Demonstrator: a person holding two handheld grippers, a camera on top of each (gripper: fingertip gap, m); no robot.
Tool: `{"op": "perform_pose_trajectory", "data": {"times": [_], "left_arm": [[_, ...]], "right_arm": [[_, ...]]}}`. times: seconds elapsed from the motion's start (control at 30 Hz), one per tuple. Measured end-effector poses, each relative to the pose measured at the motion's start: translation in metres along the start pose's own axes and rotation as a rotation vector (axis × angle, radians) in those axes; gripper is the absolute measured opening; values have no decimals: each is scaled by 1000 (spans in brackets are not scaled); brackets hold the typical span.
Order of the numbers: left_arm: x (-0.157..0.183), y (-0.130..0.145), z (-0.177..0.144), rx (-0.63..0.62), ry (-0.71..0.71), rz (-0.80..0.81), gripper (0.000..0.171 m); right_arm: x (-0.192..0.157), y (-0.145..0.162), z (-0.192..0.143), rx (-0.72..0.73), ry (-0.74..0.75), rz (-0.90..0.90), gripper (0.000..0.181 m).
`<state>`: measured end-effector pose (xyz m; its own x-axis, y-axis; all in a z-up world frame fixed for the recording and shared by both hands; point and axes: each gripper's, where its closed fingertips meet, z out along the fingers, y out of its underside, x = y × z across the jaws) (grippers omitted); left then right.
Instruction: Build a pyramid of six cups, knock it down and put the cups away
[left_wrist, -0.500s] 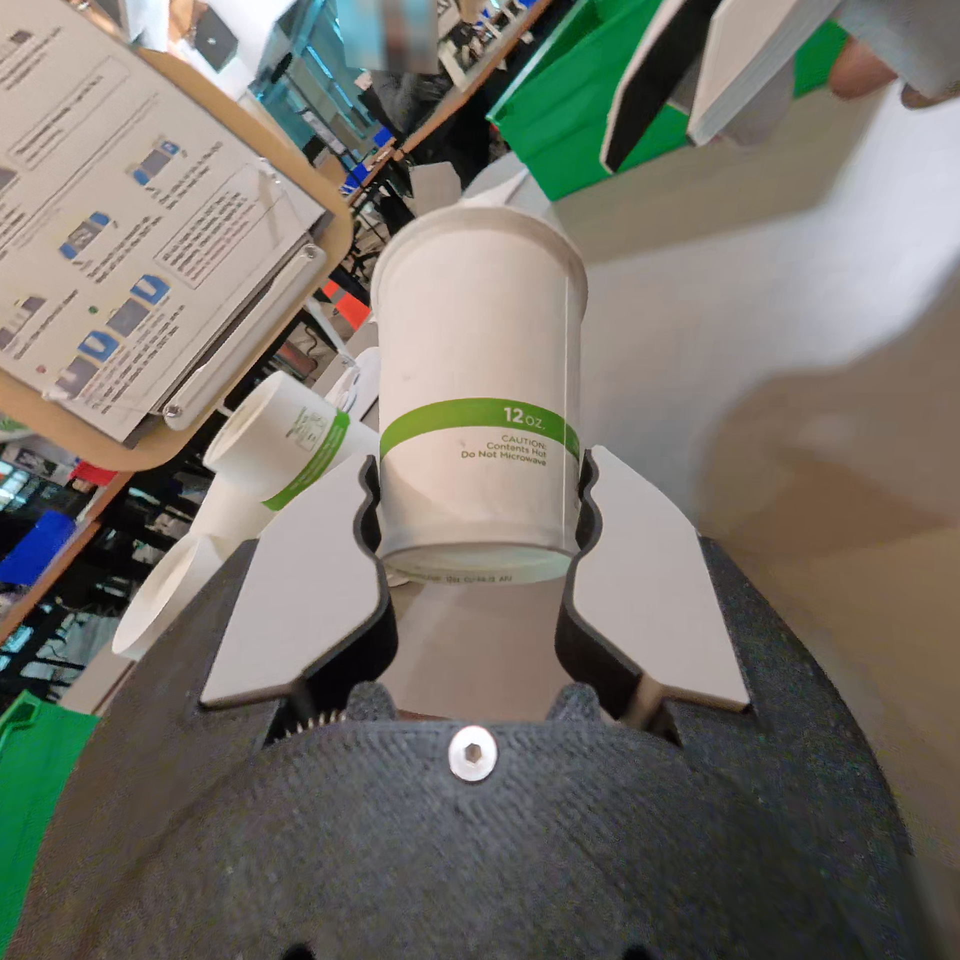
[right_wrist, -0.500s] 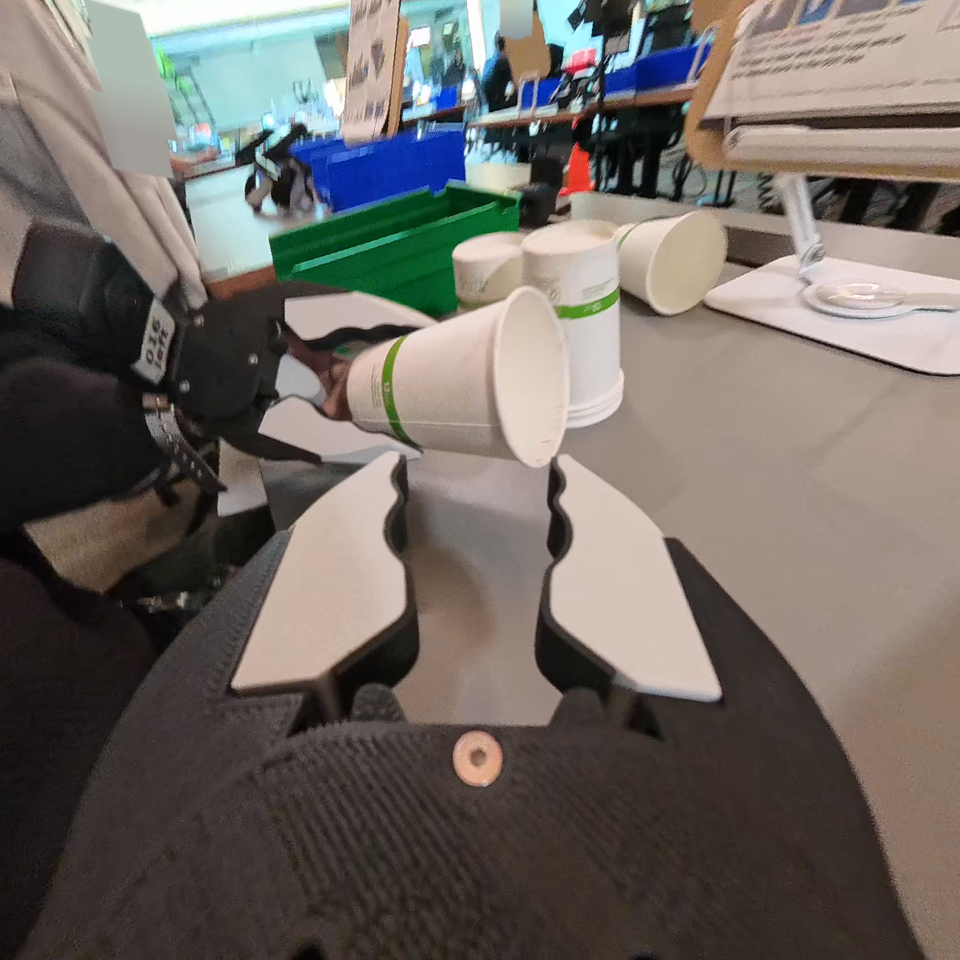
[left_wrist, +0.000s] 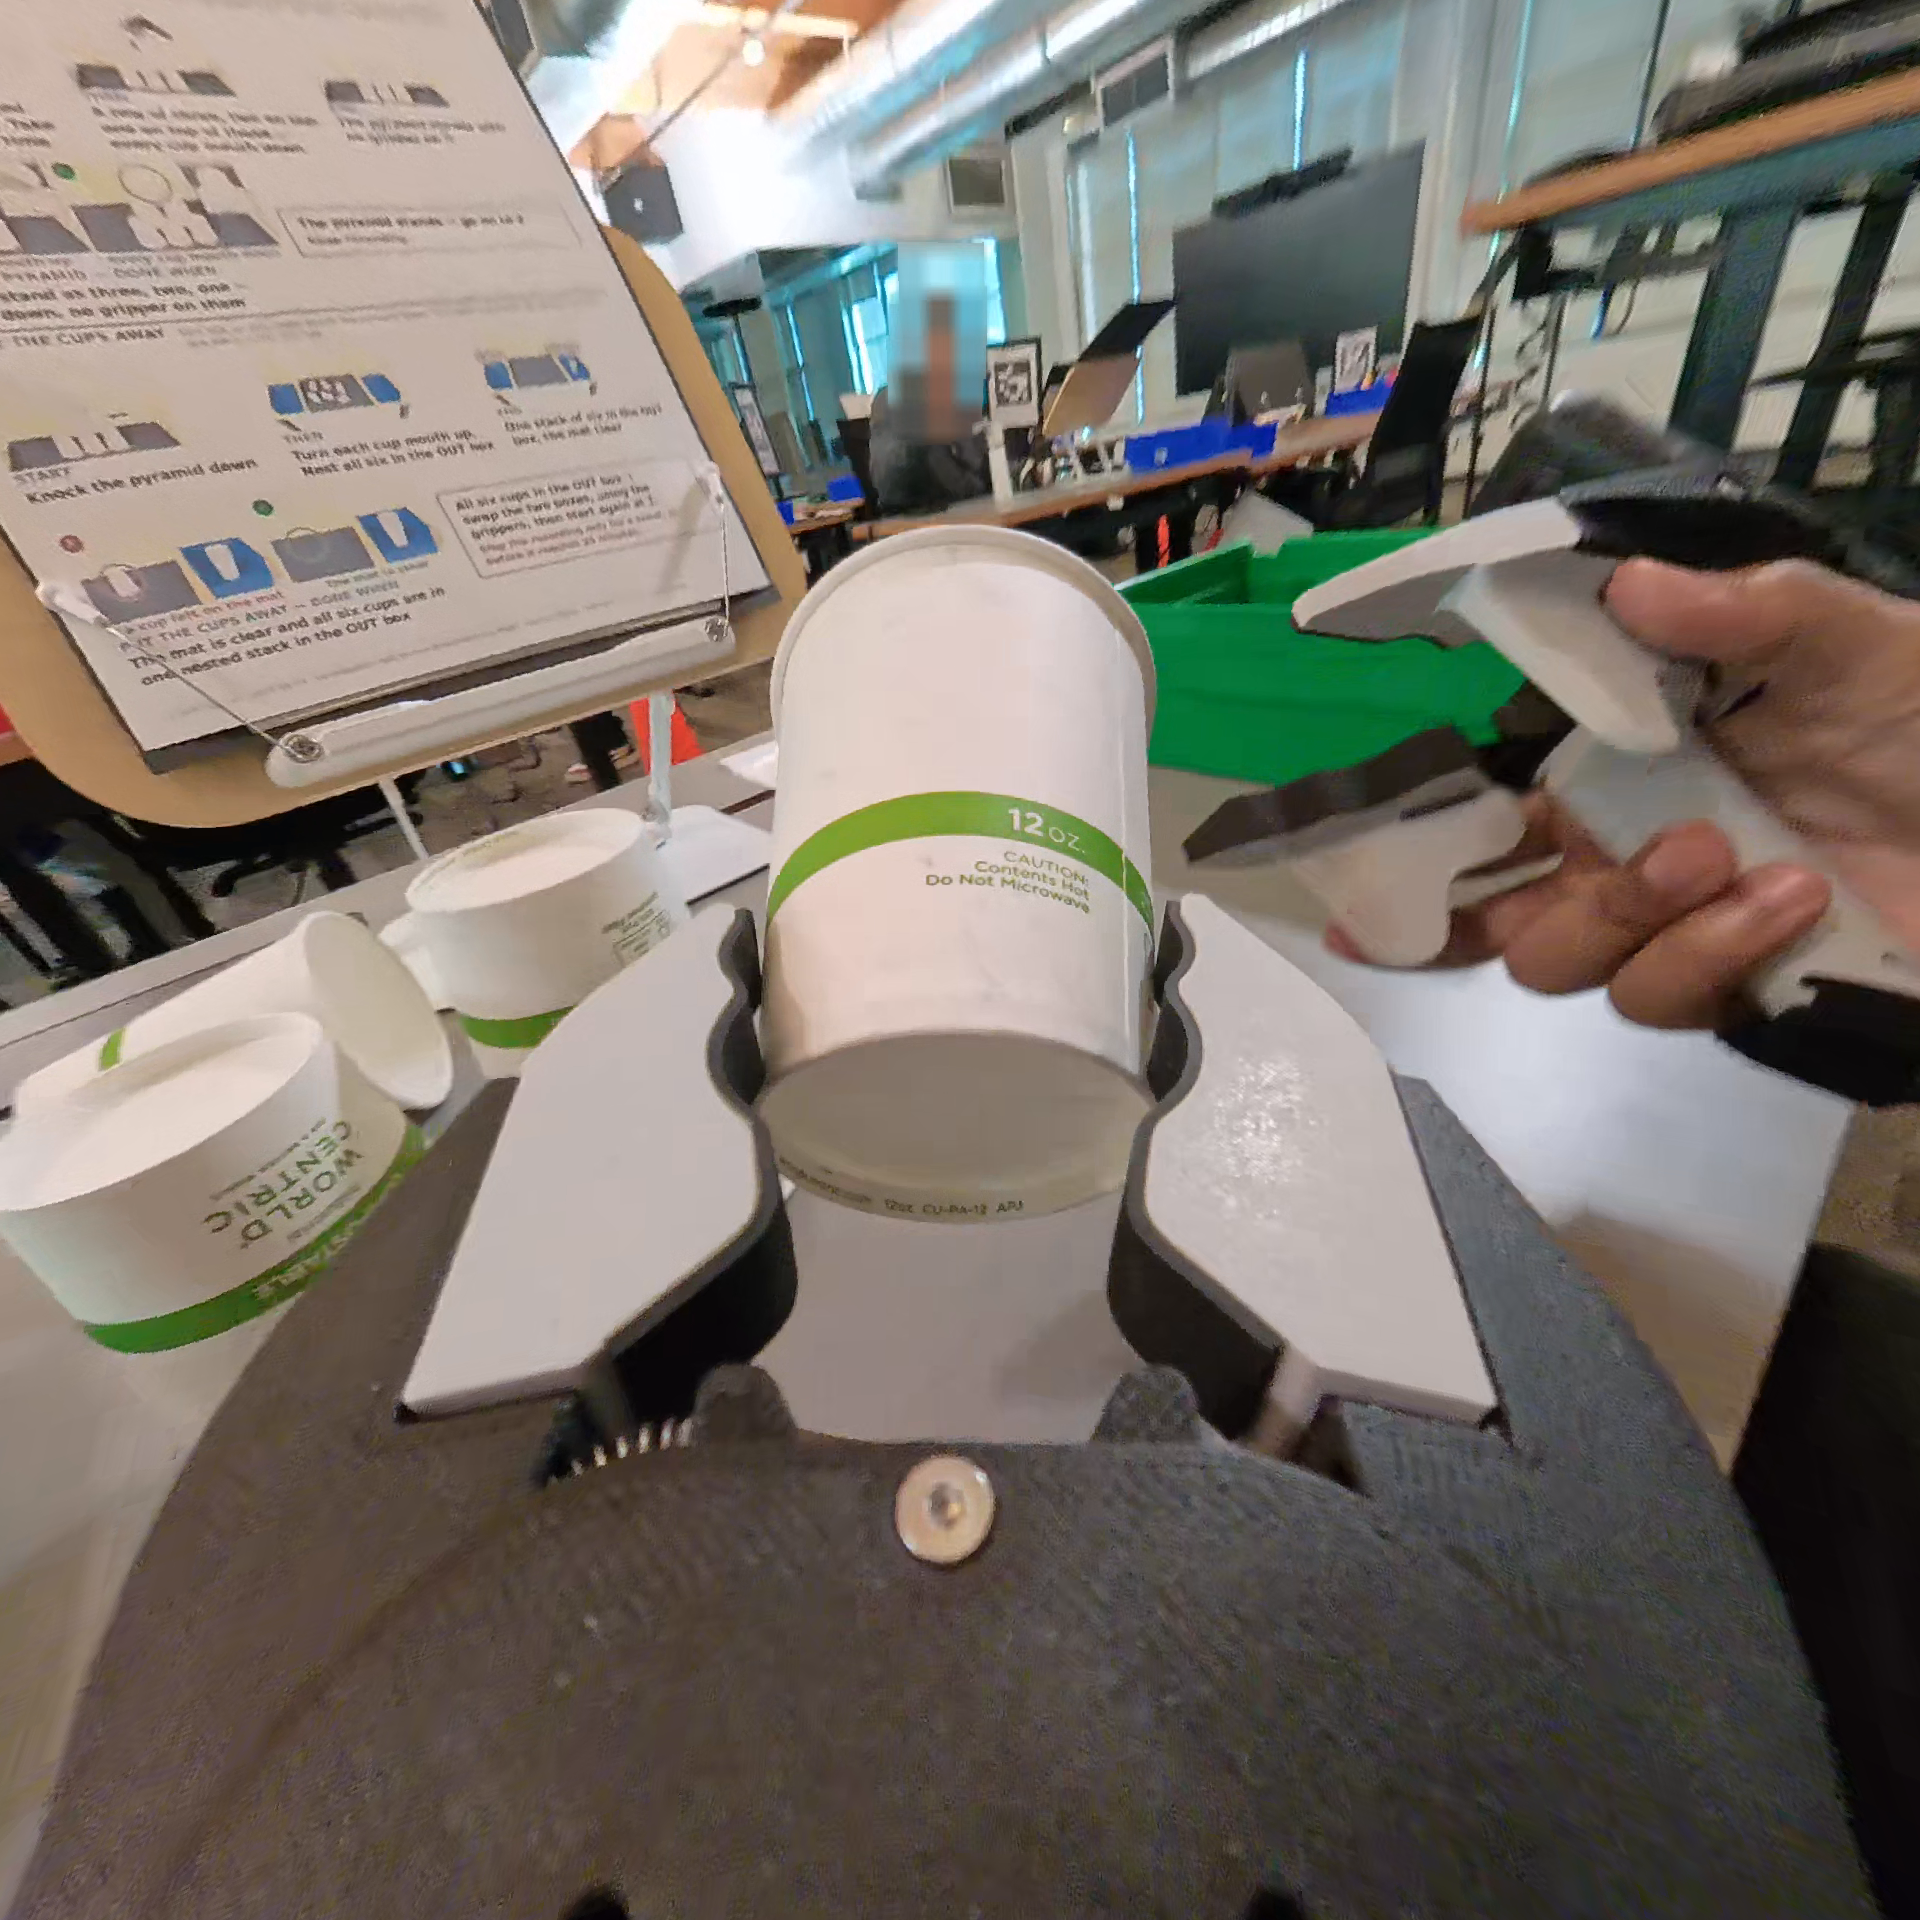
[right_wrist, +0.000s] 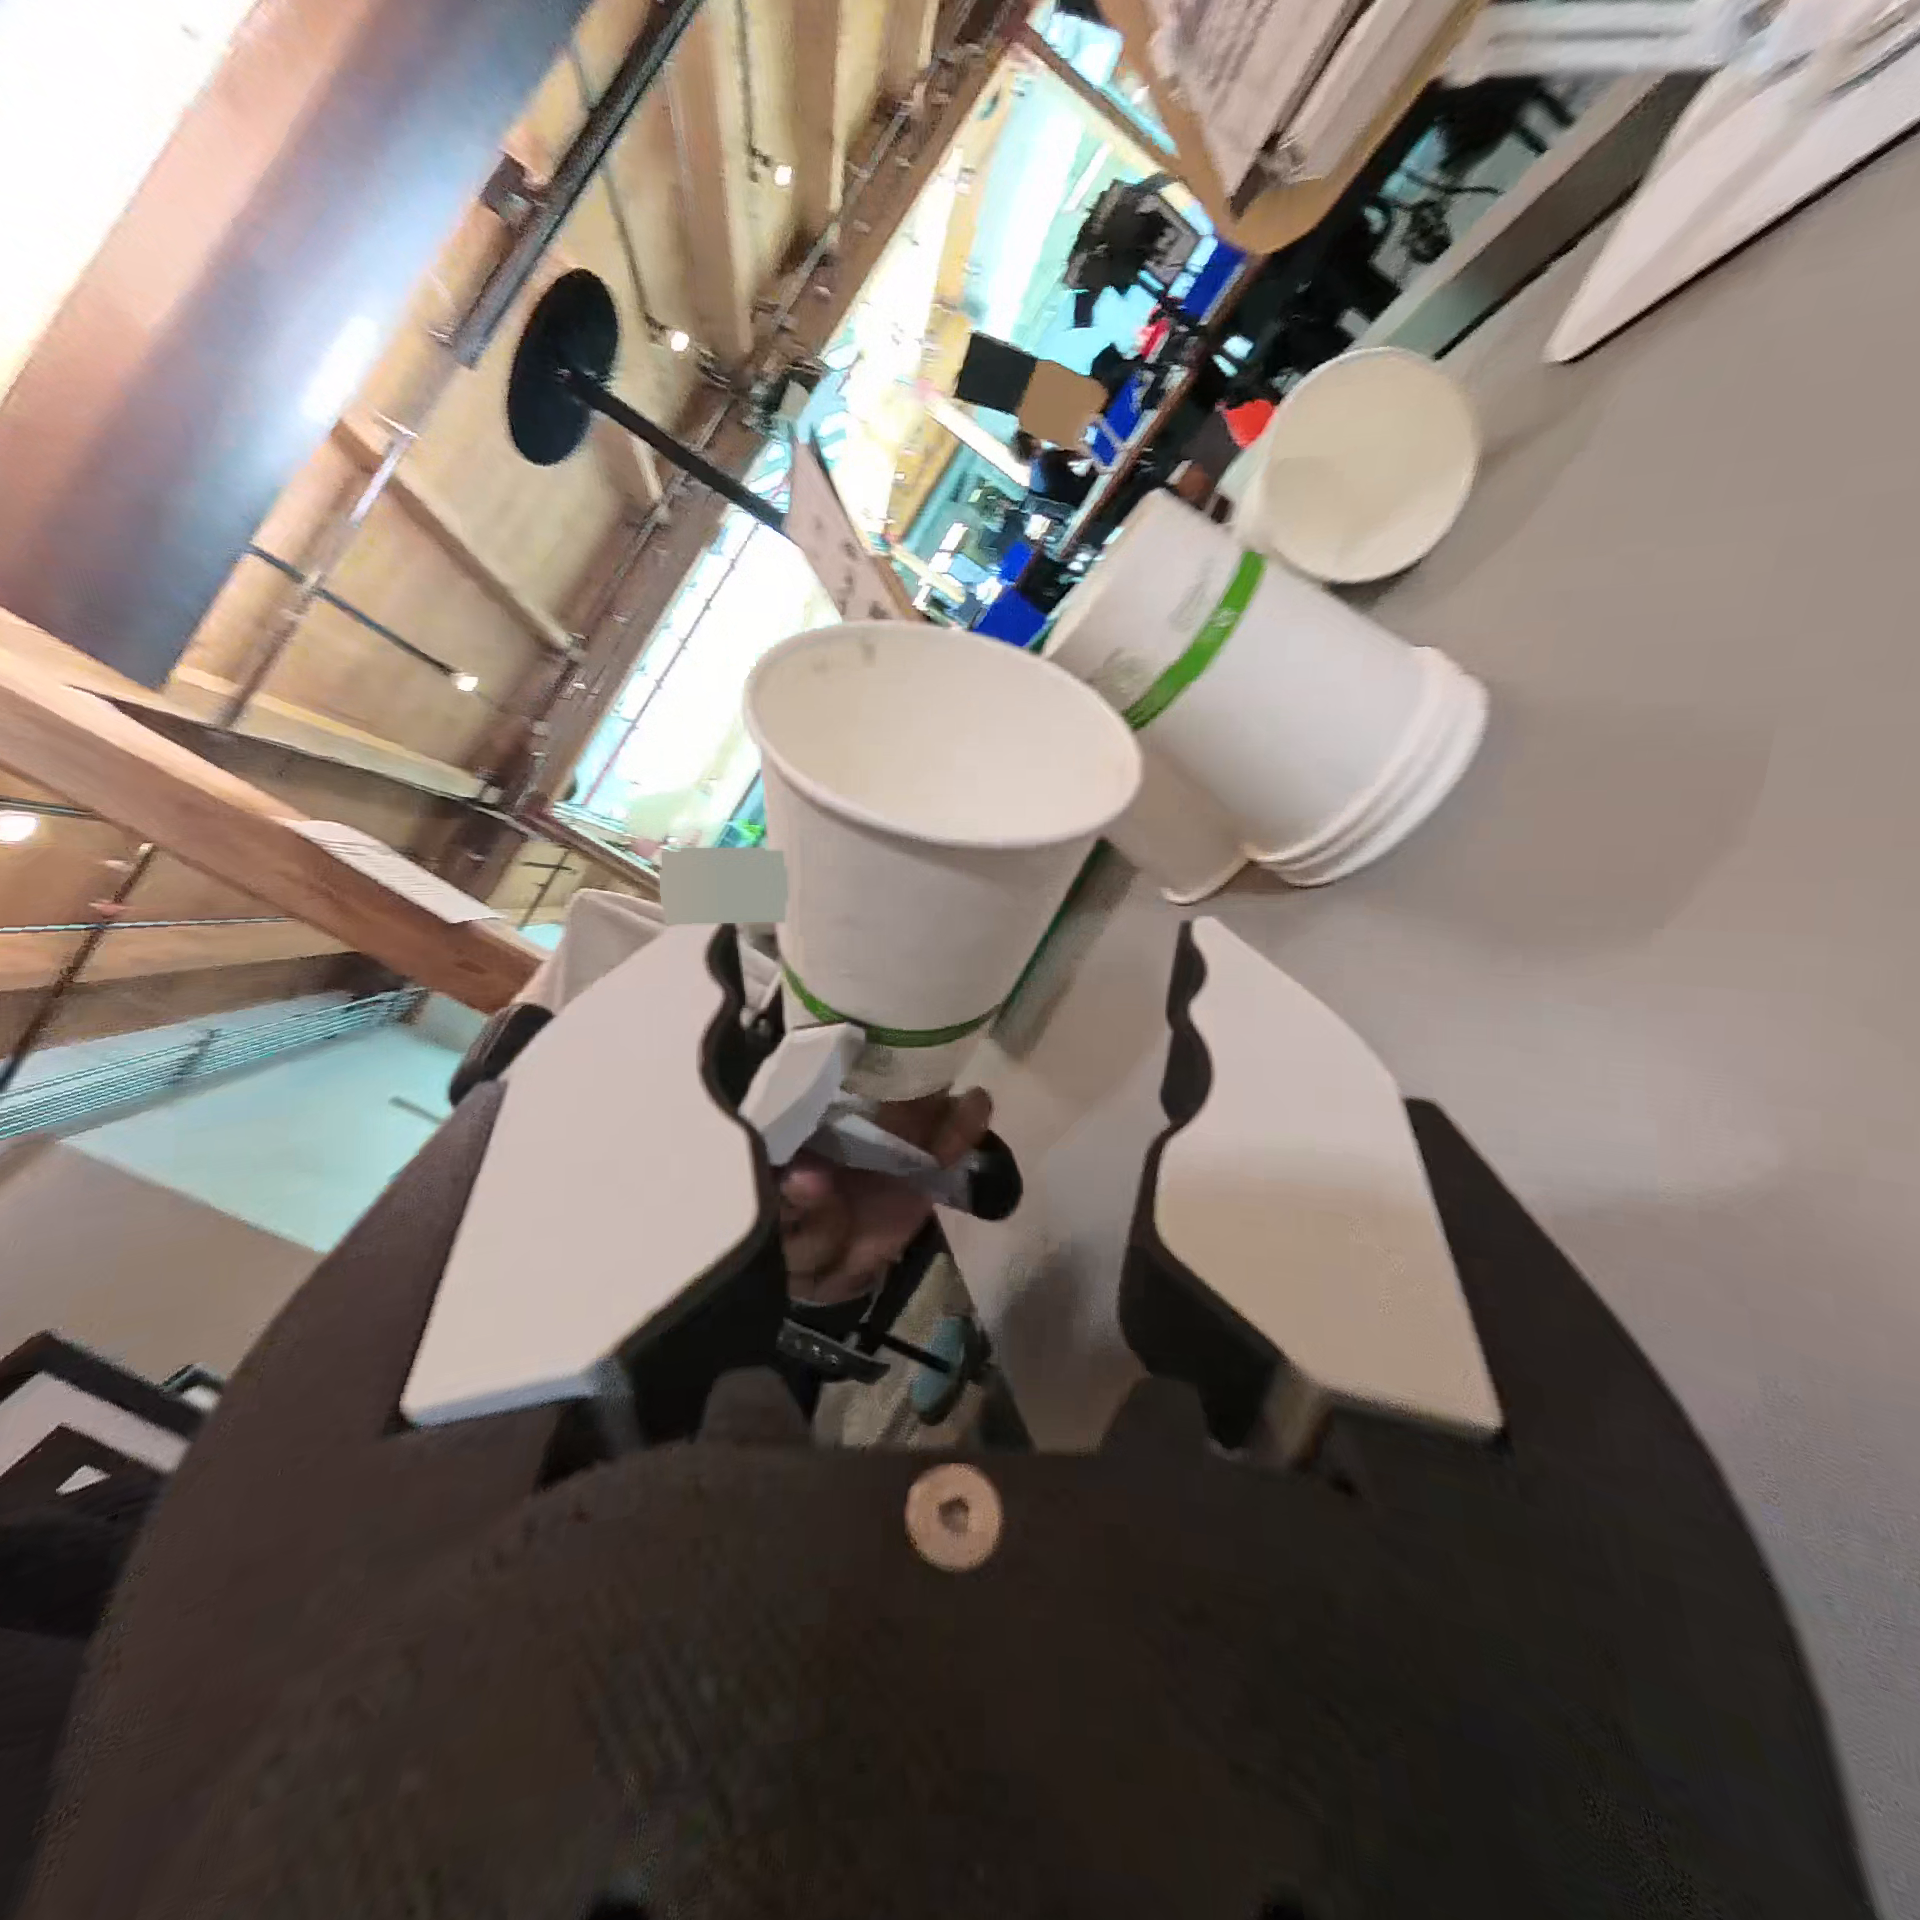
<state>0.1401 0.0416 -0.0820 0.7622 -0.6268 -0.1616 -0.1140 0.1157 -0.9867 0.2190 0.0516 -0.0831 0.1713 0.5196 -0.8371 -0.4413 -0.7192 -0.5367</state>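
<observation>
Jaws of the left gripper (left_wrist: 951, 1049) are clamped on a white paper cup (left_wrist: 961, 862) with a green band, pinching it low down near its base; cup bottom faces the camera, mouth points away toward 12 o'clock. Right gripper (right_wrist: 961, 997) has its jaws spread wide with nothing between the pads. In the right wrist view that same cup (right_wrist: 925, 821) sits at 12 o'clock just past the right fingertips, open mouth toward the camera, with the far-off left gripper's pale finger (right_wrist: 795, 1081) on its lower wall.

Left wrist view: right gripper (left_wrist: 1382, 727) at 2 o'clock of the held cup, near but apart, gripped by a bare hand (left_wrist: 1766, 790). At 9 o'clock on the grey table (left_wrist: 1558, 1091), an upside-down cup (left_wrist: 197, 1174) close by, a cup lying on its side (left_wrist: 312, 997) behind it, and another upside-down cup (left_wrist: 540, 925) farther back. Clipboard on a stand (left_wrist: 343, 343) with a printed sheet at 11 o'clock. Green bin (left_wrist: 1299, 665) at 1 o'clock behind the cup.

Right wrist view is rolled hard, table (right_wrist: 1662, 935) filling the right side. Nested stack of upside-down cups (right_wrist: 1299, 717) at 2 o'clock of the held cup, a cup on its side (right_wrist: 1361, 468) beyond it at 1 o'clock, mouth to camera. White mat (right_wrist: 1714, 177) corner at far 1 o'clock.
</observation>
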Motion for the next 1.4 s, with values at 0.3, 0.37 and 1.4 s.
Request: {"op": "perform_pose_trajectory", "data": {"times": [0.3, 0.37, 1.4], "left_arm": [[55, -2, 4, 20, 157, -25, 74], [61, 0, 5, 13, 190, -39, 73], [25, 12, 7, -28, 133, -280, 57]], "right_arm": [[-21, 26, 17, -72, -75, -83, 89], [-20, 23, 14, -72, -67, -118, 88], [194, -257, -240, 130, 1270, -685, 89]]}}
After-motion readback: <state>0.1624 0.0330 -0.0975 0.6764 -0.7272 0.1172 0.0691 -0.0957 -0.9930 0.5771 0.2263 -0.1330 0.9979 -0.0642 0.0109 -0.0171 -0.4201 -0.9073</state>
